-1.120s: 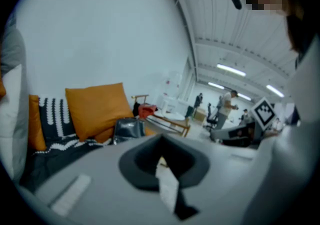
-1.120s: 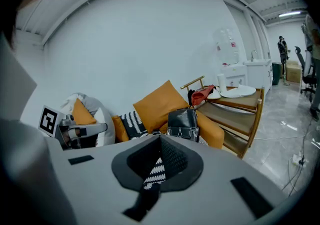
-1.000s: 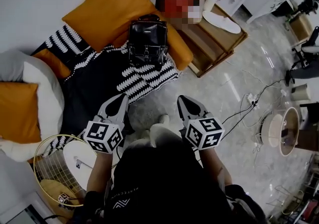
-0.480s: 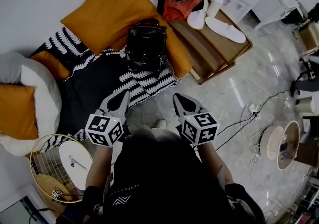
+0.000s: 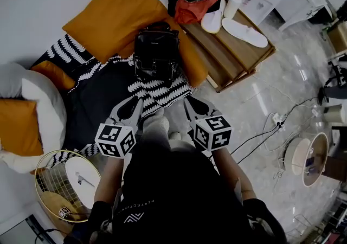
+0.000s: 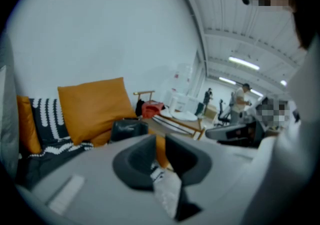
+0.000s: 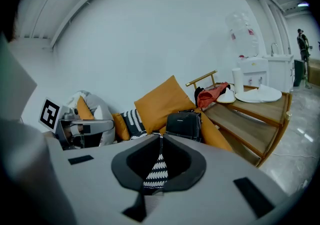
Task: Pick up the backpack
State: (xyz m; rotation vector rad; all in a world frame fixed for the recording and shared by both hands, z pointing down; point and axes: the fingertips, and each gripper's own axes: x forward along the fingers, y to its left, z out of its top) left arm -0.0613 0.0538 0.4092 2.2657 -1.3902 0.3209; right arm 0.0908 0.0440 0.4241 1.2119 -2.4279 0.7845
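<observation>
The black backpack (image 5: 156, 53) stood upright on the black-and-white patterned blanket (image 5: 158, 94), leaning against the large orange cushion (image 5: 111, 15). The left gripper (image 5: 136, 102) hung well short of it, jaws opening to a narrow gap with nothing between them. The right gripper (image 5: 187, 102) was alongside, jaws closed together and empty.

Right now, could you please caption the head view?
Left gripper, empty jaws opening, and shut right gripper face black backpack against orange cushions.
</observation>
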